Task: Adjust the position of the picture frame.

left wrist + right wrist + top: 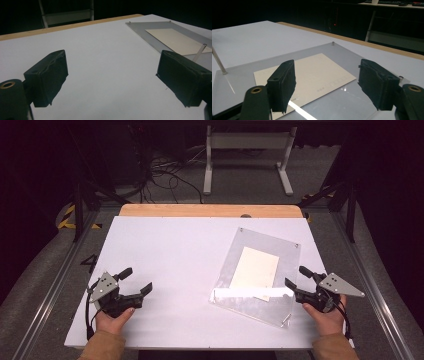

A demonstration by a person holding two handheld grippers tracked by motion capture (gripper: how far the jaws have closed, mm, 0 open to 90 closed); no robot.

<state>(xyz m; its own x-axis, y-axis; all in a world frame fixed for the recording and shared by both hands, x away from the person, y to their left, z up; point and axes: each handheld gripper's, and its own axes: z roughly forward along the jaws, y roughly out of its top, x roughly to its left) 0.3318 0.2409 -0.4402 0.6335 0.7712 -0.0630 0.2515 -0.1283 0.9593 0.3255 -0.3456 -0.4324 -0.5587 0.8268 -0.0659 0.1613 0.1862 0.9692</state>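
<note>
A clear acrylic frame (260, 270) lies flat on the white table (170, 255), right of centre, with a cream card (255, 267) inside it. Small metal studs mark its corners. My right gripper (298, 277) sits at the frame's near right edge, jaws open and empty; in the right gripper view the card (312, 72) and the clear sheet (342, 100) lie beyond the open gripper (327, 85). My left gripper (135, 280) rests open over bare table at the near left. In the left gripper view the frame (160, 37) lies off to the right of the gripper (112, 75).
A wooden strip (210, 210) runs along the table's far edge. Beyond it stand a white metal stand (247, 150) and tangled cables (160, 175) on the grey floor. Metal rails (55, 285) flank the table on both sides.
</note>
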